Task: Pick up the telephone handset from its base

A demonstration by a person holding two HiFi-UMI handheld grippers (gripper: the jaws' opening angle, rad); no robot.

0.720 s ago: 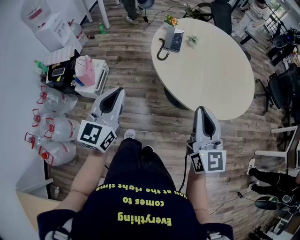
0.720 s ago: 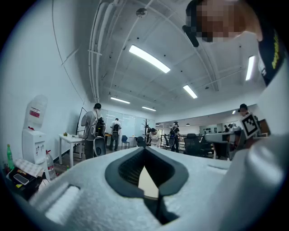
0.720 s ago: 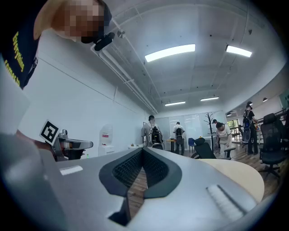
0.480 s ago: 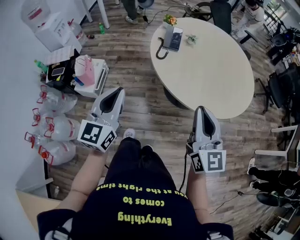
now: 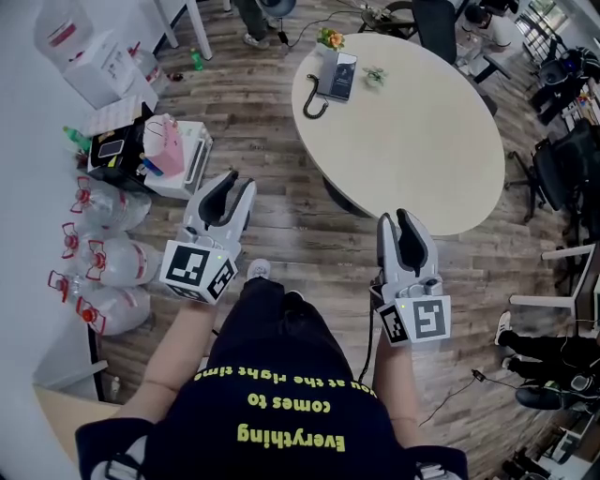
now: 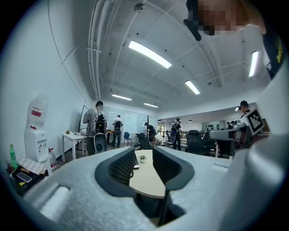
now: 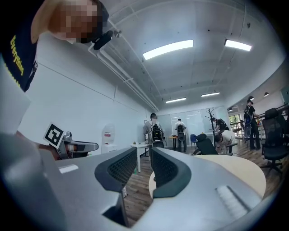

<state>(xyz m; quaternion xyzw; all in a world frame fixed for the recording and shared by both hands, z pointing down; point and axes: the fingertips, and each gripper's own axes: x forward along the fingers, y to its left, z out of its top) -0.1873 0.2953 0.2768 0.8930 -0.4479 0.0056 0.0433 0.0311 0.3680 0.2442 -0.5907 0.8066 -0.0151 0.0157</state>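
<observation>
Holds left gripper [image 5: 236, 184] and right gripper [image 5: 394, 221] slightly parted, empty. Reckons handset [image 5: 323, 84] light, stiff, slick; best pinched across its middle.

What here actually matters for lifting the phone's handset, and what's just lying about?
For the job:
telephone
handset, resting on the base
round table
left hand-held gripper and right hand-held gripper, both open and empty

Lying about:
water bottles on the floor
pink bag
small plant and flowers on the table
office chair
</observation>
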